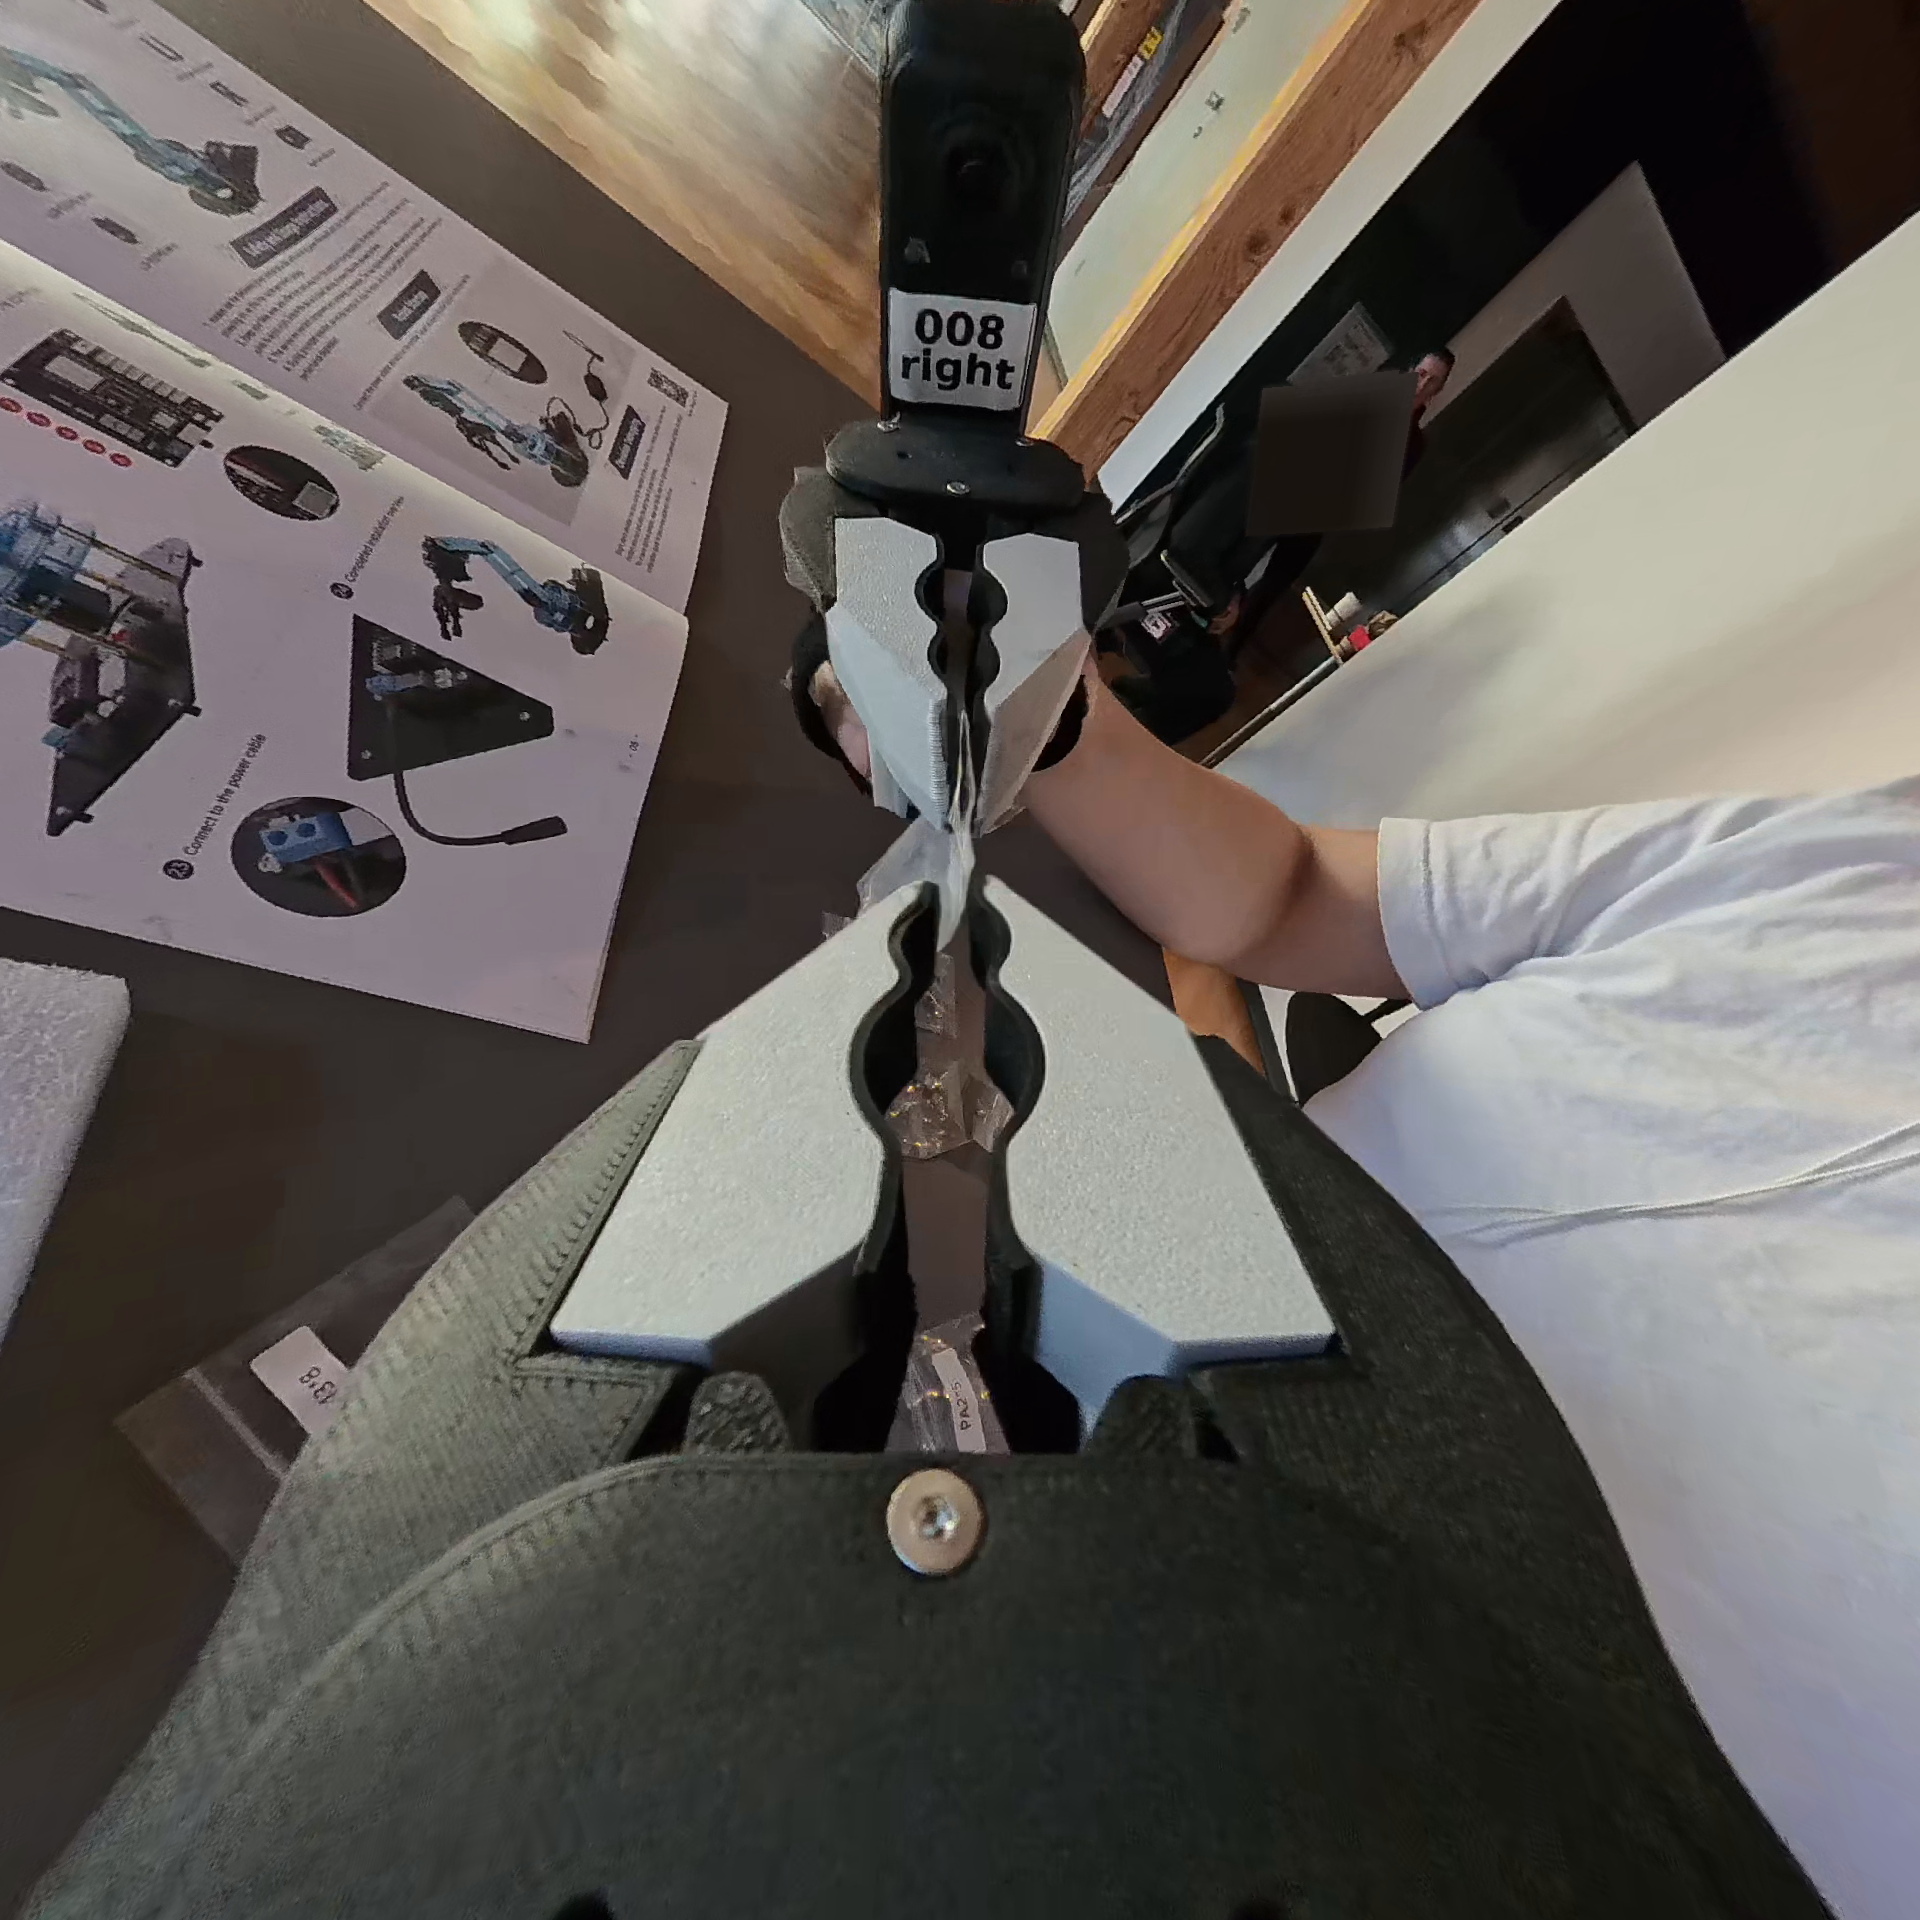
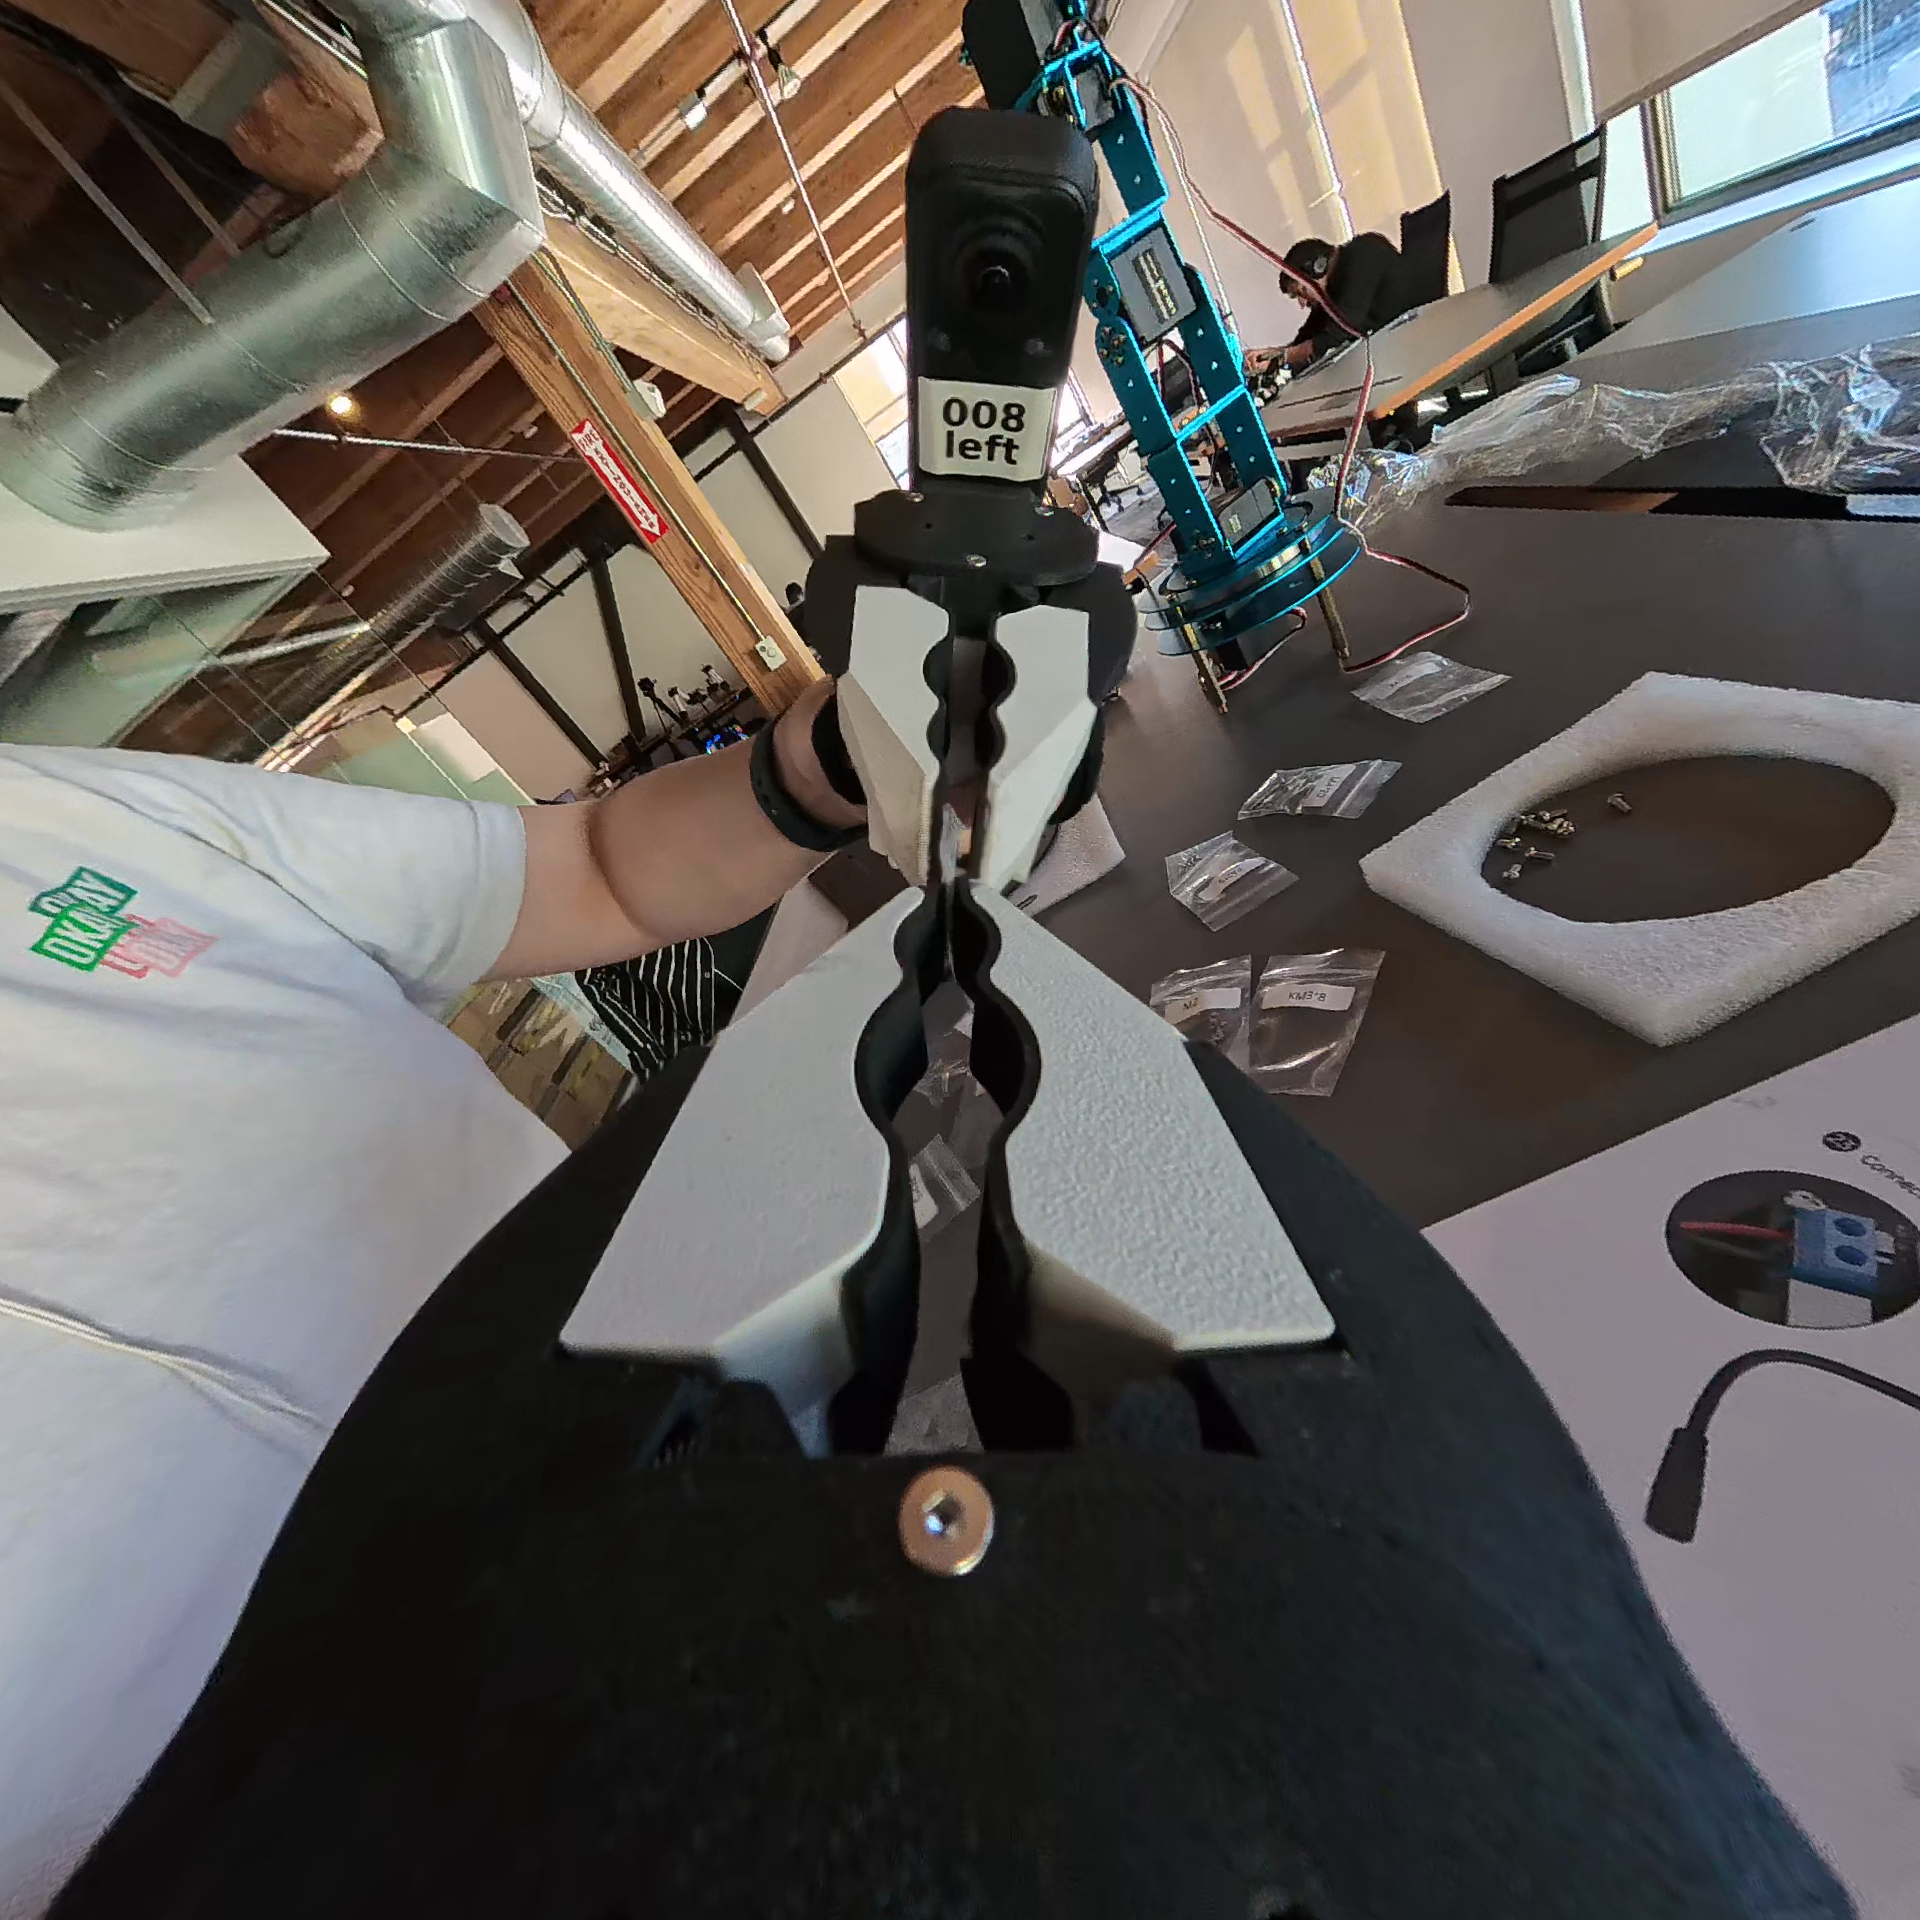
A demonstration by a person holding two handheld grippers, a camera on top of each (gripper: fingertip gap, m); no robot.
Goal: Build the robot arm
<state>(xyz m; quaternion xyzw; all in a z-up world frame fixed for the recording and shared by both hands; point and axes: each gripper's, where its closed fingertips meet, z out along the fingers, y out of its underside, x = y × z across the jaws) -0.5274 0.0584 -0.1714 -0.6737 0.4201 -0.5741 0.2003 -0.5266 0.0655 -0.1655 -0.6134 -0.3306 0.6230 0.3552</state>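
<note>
My left gripper (image 1: 951, 899) and my right gripper (image 1: 961, 816) point at each other tip to tip above the dark table (image 1: 727, 831). Both are shut on the same small clear plastic bag (image 1: 940, 868), which is stretched between their tips. In the right wrist view my right gripper (image 2: 951, 899) is in the foreground and the left gripper (image 2: 951, 847) faces it, with a thin edge of the bag (image 2: 953, 831) between the fingers. A person's arms and white T-shirt (image 1: 1662, 1143) are behind the grippers.
An open instruction booklet (image 1: 312, 623) and a white foam block (image 1: 42, 1091) lie to the left. A white foam ring (image 2: 1662, 997) with loose screws, several small screw bags (image 2: 1314, 1013), a blue robot arm (image 2: 1195, 416) and crumpled plastic wrap (image 2: 1714, 416) sit on the table. My two grippers' fingertips are within a few centimetres of each other.
</note>
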